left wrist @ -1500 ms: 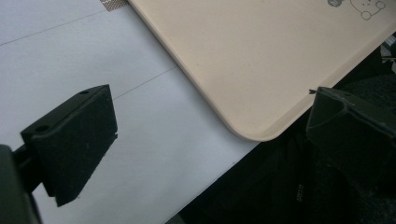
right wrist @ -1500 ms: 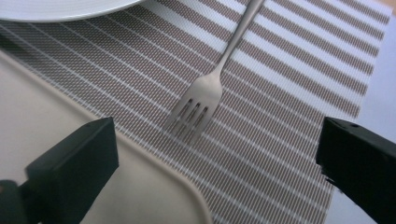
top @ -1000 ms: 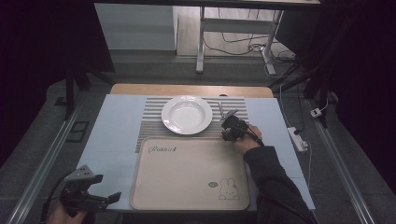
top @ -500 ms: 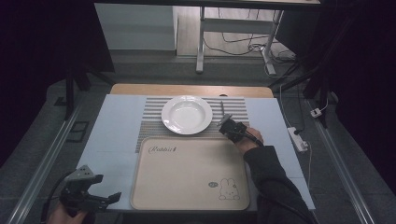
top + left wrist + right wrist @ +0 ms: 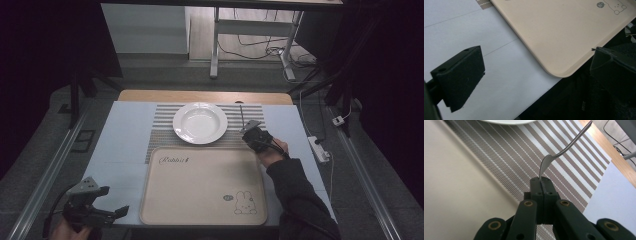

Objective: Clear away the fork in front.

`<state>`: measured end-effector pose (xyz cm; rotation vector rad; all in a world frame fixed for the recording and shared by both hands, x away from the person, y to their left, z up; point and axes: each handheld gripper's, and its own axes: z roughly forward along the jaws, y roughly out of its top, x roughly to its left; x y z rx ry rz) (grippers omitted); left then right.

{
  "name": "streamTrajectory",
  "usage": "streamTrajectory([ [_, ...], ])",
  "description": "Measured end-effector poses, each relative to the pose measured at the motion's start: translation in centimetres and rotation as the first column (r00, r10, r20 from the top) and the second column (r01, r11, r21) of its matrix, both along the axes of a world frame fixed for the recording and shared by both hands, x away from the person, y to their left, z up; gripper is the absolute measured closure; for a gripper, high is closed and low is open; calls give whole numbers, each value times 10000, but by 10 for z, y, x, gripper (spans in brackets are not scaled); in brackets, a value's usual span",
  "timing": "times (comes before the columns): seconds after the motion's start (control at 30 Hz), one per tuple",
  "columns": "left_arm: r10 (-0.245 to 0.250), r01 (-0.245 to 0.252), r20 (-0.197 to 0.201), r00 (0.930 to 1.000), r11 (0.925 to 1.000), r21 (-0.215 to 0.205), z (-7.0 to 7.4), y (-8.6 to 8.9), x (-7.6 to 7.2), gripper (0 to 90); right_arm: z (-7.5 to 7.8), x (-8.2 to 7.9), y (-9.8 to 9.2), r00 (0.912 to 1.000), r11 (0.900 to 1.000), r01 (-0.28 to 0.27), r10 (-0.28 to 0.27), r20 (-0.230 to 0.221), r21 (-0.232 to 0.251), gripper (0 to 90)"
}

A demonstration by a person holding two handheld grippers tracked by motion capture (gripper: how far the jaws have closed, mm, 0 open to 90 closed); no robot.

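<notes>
My right tongs (image 5: 541, 182) clamp the fork (image 5: 564, 150), lifted over the striped mat (image 5: 506, 155) beside the plate (image 5: 200, 122); placing remains. Left tongs (image 5: 534, 67) gape idle near the tray (image 5: 559, 32).

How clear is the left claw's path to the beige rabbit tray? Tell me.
Probably clear: the left claw stands open beside the beige rectangular rabbit tray, and bare white table lies between them.

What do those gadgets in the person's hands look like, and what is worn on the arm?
Both are black. The left gripper has blocky black pads and a grey three-cornered plate on top. The right gripper has linked black bars with brass-coloured pivots. The right sleeve is dark.
</notes>
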<state>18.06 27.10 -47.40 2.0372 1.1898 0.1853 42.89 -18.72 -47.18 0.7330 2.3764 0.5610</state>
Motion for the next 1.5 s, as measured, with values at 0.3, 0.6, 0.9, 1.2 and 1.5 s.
streamTrajectory([
  [0.3, -74, 72, 206, 9998, 10000, 66, 2, -1, 1, 2, 18, -32, -15, 9983, 9896, -348, 408, -406, 1397, 896],
  [0.6, -394, 396, 132, 9991, 9991, -149, 3, -2, 5, 2, 29, -71, -30, 9931, 9691, -734, 928, -721, 2353, 896],
  [0.9, -893, 906, 323, 9955, 9950, -420, 4, -6, 12, 0, 33, -103, -40, 9815, 9438, -1245, 1623, -1012, 3060, 896],
  [1.2, -1838, 1840, 650, 9808, 9829, 26, 3, -21, 23, 1, 31, -131, -37, 9582, 9175, -1828, 2467, -1450, 3531, 895],
  [1.5, -2622, 2610, 518, 9636, 9649, 279, 1, -40, 38, 1, 28, -153, -26, 9221, 8888, -2665, 3477, -1697, 3729, 895],
])
